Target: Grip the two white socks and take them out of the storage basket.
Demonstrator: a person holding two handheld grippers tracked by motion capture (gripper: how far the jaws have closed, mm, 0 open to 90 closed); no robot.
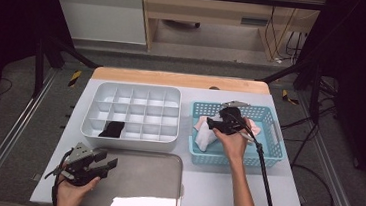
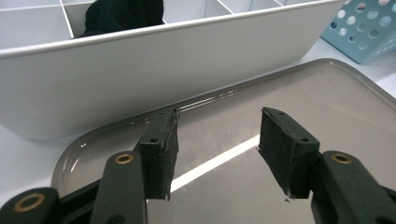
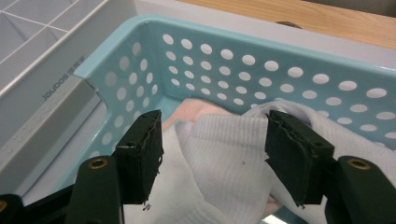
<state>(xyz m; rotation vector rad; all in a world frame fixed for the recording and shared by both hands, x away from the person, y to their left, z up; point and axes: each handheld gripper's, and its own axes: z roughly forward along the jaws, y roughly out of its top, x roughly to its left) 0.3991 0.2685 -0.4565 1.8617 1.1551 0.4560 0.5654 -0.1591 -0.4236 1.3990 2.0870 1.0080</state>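
Your right tongs hang spread over the blue basket, the white sock directly below between the jaws. It lies lengthwise along the basket's left half. Left tongs, also spread, idle well outside the basket over the steel tray.

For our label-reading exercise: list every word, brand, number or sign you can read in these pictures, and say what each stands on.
Embossed lettering on the rim of the white plastic compartment organiser box: seen upside down, too blurred to read with certainty.
No other text is legible on the light blue perforated plastic basket or the shiny metal tray.
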